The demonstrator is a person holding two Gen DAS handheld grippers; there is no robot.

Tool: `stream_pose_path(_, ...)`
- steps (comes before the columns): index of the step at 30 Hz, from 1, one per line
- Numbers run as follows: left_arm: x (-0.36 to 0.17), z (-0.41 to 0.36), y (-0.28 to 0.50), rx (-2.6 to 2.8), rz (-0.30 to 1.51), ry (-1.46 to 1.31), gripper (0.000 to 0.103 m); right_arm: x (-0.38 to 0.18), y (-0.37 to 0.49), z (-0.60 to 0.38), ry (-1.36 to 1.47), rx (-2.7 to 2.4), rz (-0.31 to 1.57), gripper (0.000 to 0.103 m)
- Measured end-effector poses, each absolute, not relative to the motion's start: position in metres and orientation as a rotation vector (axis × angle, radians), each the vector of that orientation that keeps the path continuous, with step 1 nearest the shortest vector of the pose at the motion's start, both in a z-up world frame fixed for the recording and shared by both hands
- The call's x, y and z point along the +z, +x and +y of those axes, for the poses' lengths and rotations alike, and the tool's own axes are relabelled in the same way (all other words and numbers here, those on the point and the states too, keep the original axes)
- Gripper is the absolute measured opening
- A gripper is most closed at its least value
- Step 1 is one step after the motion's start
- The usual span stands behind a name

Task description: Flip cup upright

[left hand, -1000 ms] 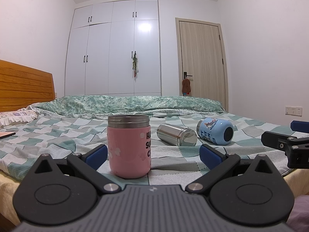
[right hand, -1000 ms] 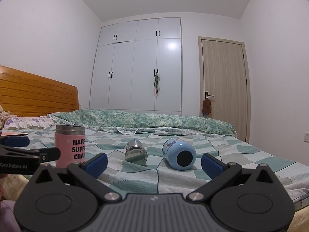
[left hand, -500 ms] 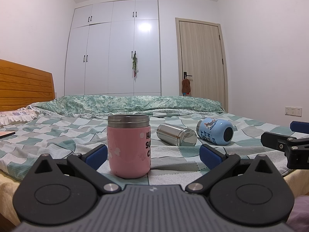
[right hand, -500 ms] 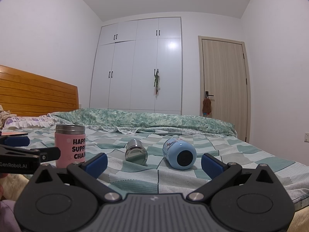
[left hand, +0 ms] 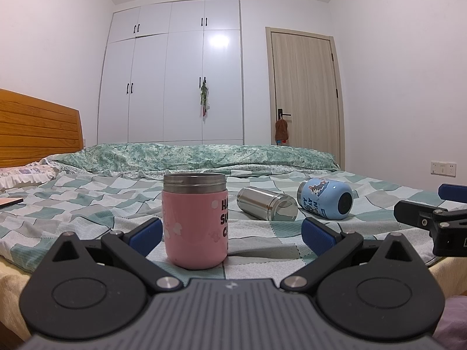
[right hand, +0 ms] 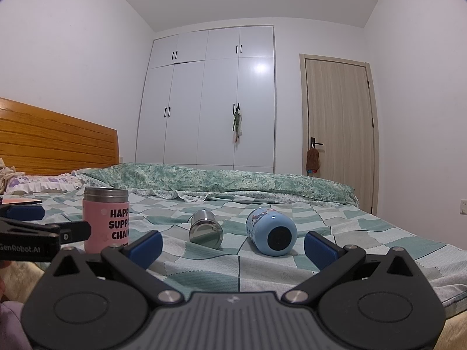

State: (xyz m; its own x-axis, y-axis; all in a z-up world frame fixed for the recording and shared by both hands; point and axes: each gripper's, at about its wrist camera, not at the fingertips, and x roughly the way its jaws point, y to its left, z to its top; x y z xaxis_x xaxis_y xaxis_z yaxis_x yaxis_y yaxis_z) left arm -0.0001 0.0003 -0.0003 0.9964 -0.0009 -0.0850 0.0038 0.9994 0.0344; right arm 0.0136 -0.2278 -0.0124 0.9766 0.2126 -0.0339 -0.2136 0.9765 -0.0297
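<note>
A pink cup (left hand: 195, 221) with a steel rim stands upright on the checked bedspread; it also shows in the right wrist view (right hand: 106, 219). A steel cup (left hand: 267, 207) (right hand: 205, 228) and a blue cup (left hand: 325, 198) (right hand: 271, 231) lie on their sides further right. My left gripper (left hand: 232, 234) is open and empty, the pink cup just ahead between its fingers, nearer the left one. My right gripper (right hand: 233, 243) is open and empty, short of the steel and blue cups.
The bed (left hand: 87, 201) has a folded green quilt (left hand: 189, 156) at the back and a wooden headboard (left hand: 35, 128) at left. A white wardrobe (left hand: 172, 81) and a door (left hand: 303, 87) stand behind. The right gripper shows at the left wrist view's right edge (left hand: 432, 218).
</note>
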Motion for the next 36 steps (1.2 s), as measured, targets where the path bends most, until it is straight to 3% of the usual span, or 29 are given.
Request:
stream_pose_path(11,0.017,0.020,0.004,-0.028,0.097,0.022,0.103,0.000,0.046,-0.213,-0.067,0.259,0.132,0.103)
stream_pose_path(20,0.044,0.092,0.029,0.036,0.086,0.022,0.103,0.028,0.102,-0.181,-0.106,0.304,0.183,0.103)
stream_pose_path(36,0.065,0.182,0.155,-0.056,0.231,0.119,0.103,0.061,0.256,-0.128,-0.197,0.392,0.468,0.103)
